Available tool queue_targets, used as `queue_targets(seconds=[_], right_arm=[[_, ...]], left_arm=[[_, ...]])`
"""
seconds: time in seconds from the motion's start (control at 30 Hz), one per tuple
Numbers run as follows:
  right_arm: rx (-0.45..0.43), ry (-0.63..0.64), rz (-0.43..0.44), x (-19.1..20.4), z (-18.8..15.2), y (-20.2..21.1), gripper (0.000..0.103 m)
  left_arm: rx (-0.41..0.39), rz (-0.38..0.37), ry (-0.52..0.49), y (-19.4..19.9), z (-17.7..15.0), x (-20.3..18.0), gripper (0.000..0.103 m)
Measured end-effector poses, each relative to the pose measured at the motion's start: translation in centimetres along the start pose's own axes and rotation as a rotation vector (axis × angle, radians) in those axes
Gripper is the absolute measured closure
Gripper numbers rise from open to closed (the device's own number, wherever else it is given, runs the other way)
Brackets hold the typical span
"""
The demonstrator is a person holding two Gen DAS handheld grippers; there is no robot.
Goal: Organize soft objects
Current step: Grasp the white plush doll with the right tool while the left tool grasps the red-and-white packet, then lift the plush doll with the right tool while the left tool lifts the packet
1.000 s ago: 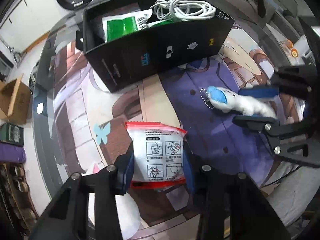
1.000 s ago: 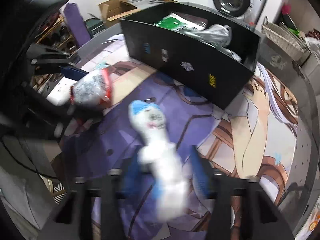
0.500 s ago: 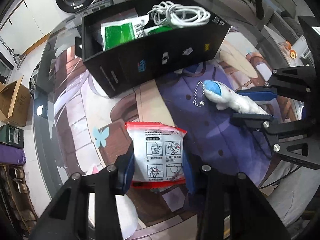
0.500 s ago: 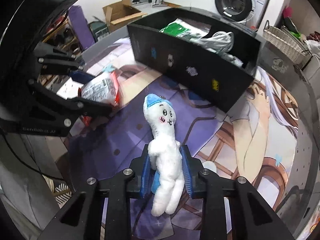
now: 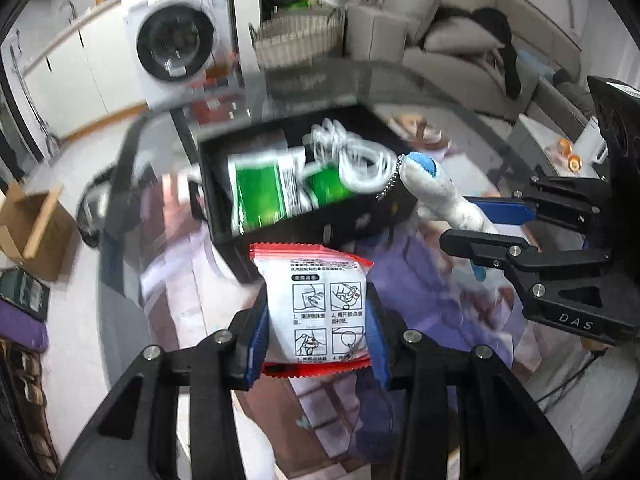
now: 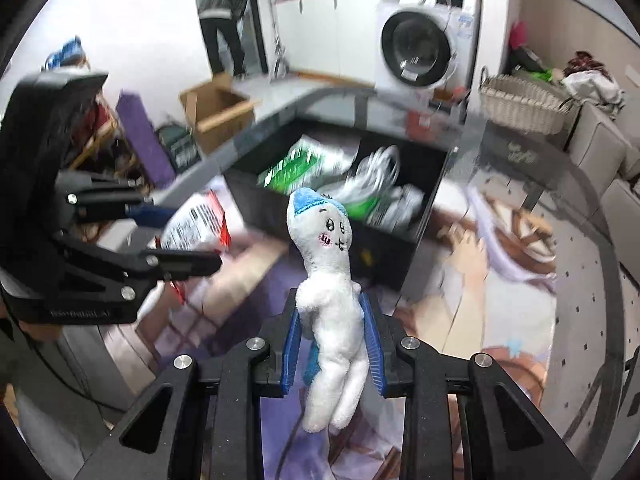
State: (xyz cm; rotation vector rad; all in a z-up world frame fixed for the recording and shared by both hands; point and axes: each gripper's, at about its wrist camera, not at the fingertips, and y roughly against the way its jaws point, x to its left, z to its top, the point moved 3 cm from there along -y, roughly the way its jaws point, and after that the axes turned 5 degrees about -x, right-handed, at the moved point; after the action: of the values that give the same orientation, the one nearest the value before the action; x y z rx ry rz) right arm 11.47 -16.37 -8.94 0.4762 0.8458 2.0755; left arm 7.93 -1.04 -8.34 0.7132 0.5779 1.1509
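My left gripper (image 5: 318,320) is shut on a white packet with red edges (image 5: 320,300), held above the table; the packet also shows in the right wrist view (image 6: 196,224). My right gripper (image 6: 332,340) is shut on a white plush doll with a blue cap (image 6: 328,280), held upright in the air; the doll also shows in the left wrist view (image 5: 440,192). A black open box (image 5: 360,216) lies ahead of both grippers, holding a green-and-white pack (image 5: 260,188) and a coiled white cable (image 5: 356,160). The box also shows in the right wrist view (image 6: 408,252).
The table carries a printed anime mat (image 6: 500,280). A washing machine (image 6: 420,44), a wicker basket (image 6: 520,104), a cardboard box (image 6: 216,112) and a person (image 6: 224,28) are beyond the table. A sofa (image 5: 460,60) stands at the far right.
Both grippers have risen off the table and tilted up toward the box, each carrying its object. The plush doll has left the mat.
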Motion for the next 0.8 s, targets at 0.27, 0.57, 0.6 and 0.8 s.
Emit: queue_targets(seconds=[0.27,0.57,0.6,0.8], right_arm=[[-0.197,-0.035,-0.031,0.0,2.0,3.7,0.074],[-0.437,-0.048,-0.044,0.6,3.1,9.1,0.074],[-0.456,-0.043,-0.047,0.7,3.1,9.5,0.074],[-0.566,0.003,-0.072,2.2,2.7,11.9,0.074]], left_arm=[[-0.2,0.006,0.013,3.1,2.4,0.5,0.062],[-0.37,0.068,0.001,5.4,3.7,0.3,0.062],[-0.393,0.077,0.003,5.7,3.7,0.4,0.062],[-0.496,0.126,-0.018,7.2,3.4,0.8,0.062]])
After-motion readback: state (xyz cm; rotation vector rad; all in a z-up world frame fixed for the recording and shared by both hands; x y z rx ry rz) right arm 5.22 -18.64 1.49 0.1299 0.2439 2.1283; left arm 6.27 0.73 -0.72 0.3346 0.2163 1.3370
